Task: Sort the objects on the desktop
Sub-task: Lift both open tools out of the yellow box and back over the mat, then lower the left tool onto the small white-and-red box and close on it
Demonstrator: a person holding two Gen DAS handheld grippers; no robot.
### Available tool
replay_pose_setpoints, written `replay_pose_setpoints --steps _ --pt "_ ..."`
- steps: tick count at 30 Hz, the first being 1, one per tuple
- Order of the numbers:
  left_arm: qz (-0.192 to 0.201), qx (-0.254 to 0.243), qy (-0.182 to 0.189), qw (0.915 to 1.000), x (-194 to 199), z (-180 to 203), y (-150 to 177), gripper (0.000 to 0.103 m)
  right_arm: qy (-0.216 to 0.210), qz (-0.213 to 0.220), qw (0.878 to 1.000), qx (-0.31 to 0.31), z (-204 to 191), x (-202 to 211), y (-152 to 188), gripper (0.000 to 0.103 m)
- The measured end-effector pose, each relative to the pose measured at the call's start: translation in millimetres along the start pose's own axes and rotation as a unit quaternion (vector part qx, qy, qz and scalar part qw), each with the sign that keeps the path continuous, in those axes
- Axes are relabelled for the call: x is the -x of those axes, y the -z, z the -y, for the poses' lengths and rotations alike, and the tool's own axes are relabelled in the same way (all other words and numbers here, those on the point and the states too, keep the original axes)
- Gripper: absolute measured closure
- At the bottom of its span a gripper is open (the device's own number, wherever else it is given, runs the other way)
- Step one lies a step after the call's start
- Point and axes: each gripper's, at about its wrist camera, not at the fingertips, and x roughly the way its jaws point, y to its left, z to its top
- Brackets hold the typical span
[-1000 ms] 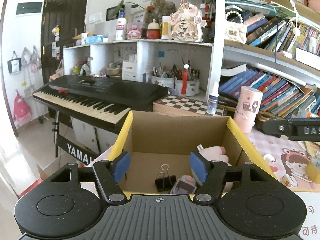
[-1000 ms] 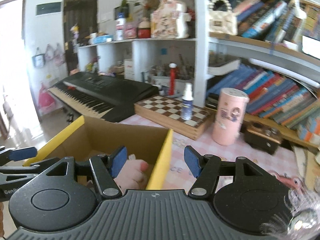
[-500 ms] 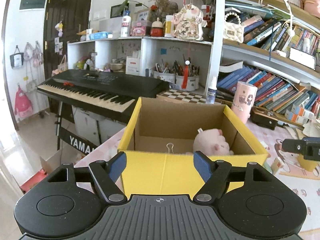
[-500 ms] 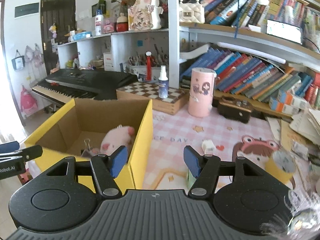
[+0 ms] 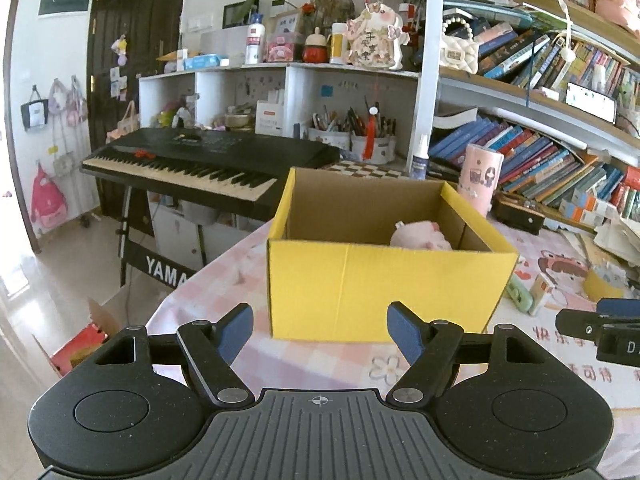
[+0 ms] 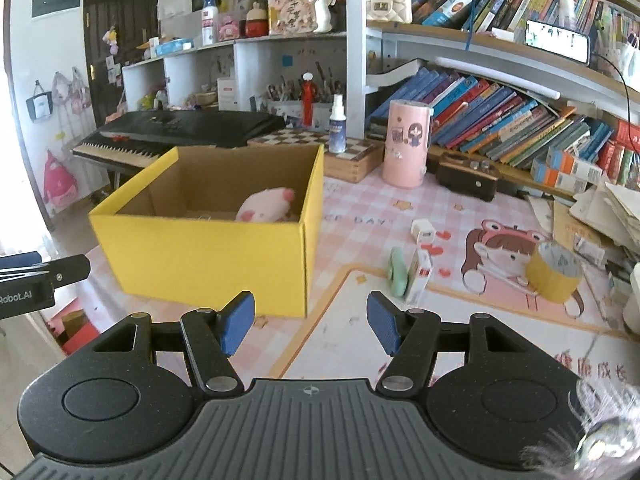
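Several small things remain loose on the pink checked desk to the right of the yellow cardboard box, which already holds a pink plush toy. Nearest the right tongs lie a mint-green oblong case and, touching it, a small white carton with red print propped on edge; a little white cube-shaped item sits farther back, and a yellow roll of tape stands well off to the right.

Both pairs of tongs are released with nothing between the blue pads; the left tongs face the box's yellow front wall.

Handling, as a judgement: the carton looks light and thin-walled, so a gentle pinch across its narrow faces should do, since squeezing its broad sides may crush it. The green case appears rigid and smooth, likely slippery, best taken across its short width near the middle. Because the two lean together, lifting one may topple the other. The tape roll seems stiff and would suit a grip over its wall.
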Motion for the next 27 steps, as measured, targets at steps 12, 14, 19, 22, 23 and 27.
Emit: replay_pose_setpoints --steps 12,14,19,22,23,27 --pt "-0.020 -0.026 0.033 0.9989 17 14 24 0.027 0.008 -0.033 0.999 0.004 -13 21 38 0.043" --pt "-0.026 -0.034 0.044 0.9981 18 19 28 0.027 0.013 -0.038 0.999 -0.001 -13 24 43 0.043" --pt "-0.038 -0.050 0.066 0.9958 19 30 35 0.027 0.024 -0.046 0.999 -0.010 -9 31 53 0.043" --pt "-0.043 -0.058 0.080 0.9942 18 38 38 0.027 0.031 -0.050 0.998 -0.012 -7 34 57 0.043" --pt "-0.045 -0.060 0.085 0.9936 17 41 39 0.027 0.033 -0.051 0.998 -0.013 -5 35 58 0.043" --pt "-0.046 -0.075 0.103 0.9908 14 55 39 0.027 0.046 -0.055 0.997 -0.023 4 37 60 0.043"
